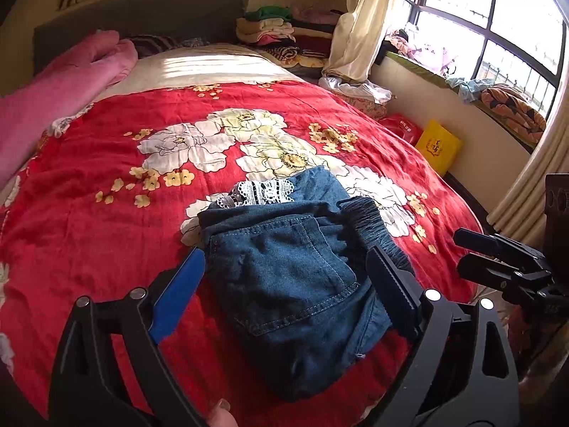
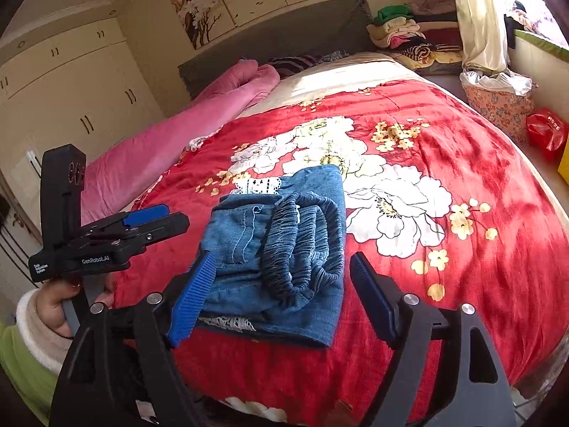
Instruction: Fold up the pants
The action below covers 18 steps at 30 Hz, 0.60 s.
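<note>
Small blue denim pants with white lace trim and a dark elastic waistband lie folded into a compact bundle on the red floral bedspread. My left gripper is open, its fingers on either side of the bundle, just above it. The right wrist view shows the same bundle with the waistband on top. My right gripper is open and empty around the bundle's near edge. The left gripper shows at the left; the right gripper shows at the right.
A pink blanket lies along the bed's left side. Folded clothes are stacked by the headboard. A floral basket, a red bag and a yellow bag stand beside the bed under the window. A wardrobe stands at left.
</note>
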### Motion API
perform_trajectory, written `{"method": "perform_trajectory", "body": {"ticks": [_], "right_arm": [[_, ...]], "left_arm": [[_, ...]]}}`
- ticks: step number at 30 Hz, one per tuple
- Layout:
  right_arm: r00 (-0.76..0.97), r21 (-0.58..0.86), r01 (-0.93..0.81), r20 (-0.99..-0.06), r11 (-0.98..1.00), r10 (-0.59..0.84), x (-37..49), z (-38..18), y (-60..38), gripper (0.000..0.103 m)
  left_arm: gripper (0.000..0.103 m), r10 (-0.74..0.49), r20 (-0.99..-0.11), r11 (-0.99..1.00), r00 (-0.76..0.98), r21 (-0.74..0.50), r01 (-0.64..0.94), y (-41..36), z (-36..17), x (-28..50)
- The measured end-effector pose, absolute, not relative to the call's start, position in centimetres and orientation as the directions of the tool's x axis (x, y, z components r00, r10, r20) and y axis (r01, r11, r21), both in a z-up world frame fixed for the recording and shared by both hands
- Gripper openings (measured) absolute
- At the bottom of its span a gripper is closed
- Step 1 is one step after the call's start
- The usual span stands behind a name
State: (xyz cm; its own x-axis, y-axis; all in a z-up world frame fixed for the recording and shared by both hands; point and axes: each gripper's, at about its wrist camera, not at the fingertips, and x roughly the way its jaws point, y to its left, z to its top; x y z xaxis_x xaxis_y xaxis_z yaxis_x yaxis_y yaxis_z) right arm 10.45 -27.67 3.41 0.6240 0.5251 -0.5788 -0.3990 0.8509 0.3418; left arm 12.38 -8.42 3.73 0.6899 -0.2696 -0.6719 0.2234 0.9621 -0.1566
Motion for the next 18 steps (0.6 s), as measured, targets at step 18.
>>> {"method": "perform_trajectory", "body": {"ticks": [18], "right_arm": [[0.652,0.311,-0.39,-0.571,0.867,0.498,8.9,4.6,-27.8,0.092]], "left_arm": [[0.093,-0.25,-0.681,0.967,0.689,-0.147,0.206,-8.0,3.9,10.5]]}}
